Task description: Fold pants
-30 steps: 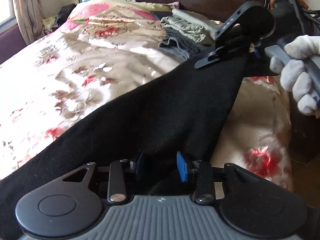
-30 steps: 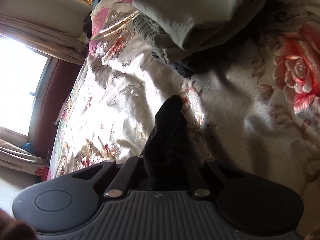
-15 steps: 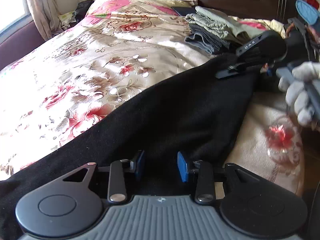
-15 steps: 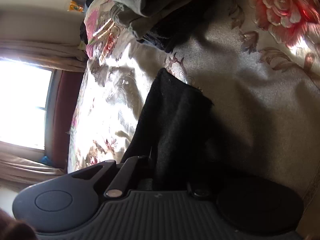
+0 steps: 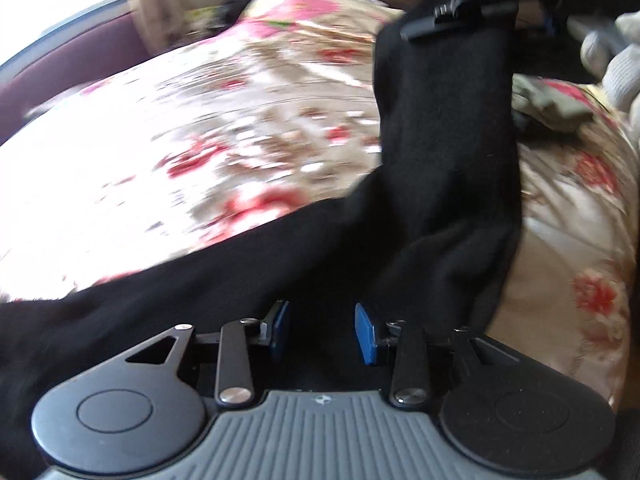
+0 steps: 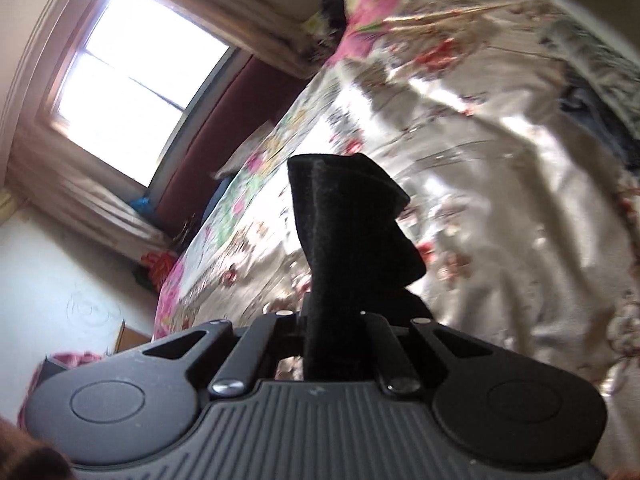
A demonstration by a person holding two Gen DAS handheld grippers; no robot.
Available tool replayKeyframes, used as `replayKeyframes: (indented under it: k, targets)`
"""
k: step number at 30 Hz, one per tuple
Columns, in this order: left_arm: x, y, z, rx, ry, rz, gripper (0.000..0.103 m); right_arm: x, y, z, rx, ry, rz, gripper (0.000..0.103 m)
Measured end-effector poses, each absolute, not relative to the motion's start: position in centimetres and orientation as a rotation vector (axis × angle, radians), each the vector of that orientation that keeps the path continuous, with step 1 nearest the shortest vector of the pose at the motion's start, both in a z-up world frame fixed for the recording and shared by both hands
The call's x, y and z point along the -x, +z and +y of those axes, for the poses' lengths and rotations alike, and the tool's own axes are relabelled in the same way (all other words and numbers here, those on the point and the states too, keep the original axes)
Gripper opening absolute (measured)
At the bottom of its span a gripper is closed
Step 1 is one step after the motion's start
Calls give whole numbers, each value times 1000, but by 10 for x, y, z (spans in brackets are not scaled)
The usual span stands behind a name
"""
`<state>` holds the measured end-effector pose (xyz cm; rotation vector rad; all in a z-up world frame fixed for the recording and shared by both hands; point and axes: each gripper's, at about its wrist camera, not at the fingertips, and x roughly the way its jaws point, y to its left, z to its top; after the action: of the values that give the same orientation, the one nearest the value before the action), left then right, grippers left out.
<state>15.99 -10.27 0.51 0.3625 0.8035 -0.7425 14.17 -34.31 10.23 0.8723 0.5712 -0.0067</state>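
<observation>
Black pants (image 5: 432, 184) lie across the floral bed and rise at their far end. My right gripper (image 5: 472, 12) is shut on that end and holds it high above the bed; in its own view (image 6: 334, 320) a bunch of black cloth (image 6: 344, 224) sticks up between the closed fingers. My left gripper (image 5: 322, 332) hovers low over the near part of the pants. Its blue pads (image 5: 366, 334) stand apart, with black cloth under and between them and no visible pinch.
The bed has a shiny floral cover (image 5: 200, 128). A pile of folded olive and grey clothes (image 5: 548, 104) sits at the far right of the bed, also in the right wrist view (image 6: 592, 36). A window (image 6: 132, 80) and curtains stand past the bed.
My right gripper has lifted its end of the pants up off the bed and toward the left gripper. The cloth now hangs in a tall fold. The left gripper's jaws stay apart.
</observation>
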Motion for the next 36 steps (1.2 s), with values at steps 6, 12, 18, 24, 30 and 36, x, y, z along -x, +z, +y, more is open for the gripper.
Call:
replayKeyframes:
  k: [6,12,18,24,30,36]
  targets:
    - [-166,12,-15,-292,-527,805,50,-196,100,-206,-700,251,717,6]
    - [-157,11,72,-200,-344,820,50,-229,87,-78,-542,435,803,6]
    - [-139,0,125,-137,-219,830,50,-242,78,38,-289,554,804,7]
    - [-127,-3,151,-61,-138,807,50,-234,76,107,-142,630,802,7]
    - [-124,-9,154,-29,-136,790,52,-229,77,159,6,693,746,7]
    - [-111,-11,153,-25,-112,775,52,-226,64,188,27,696,708,7]
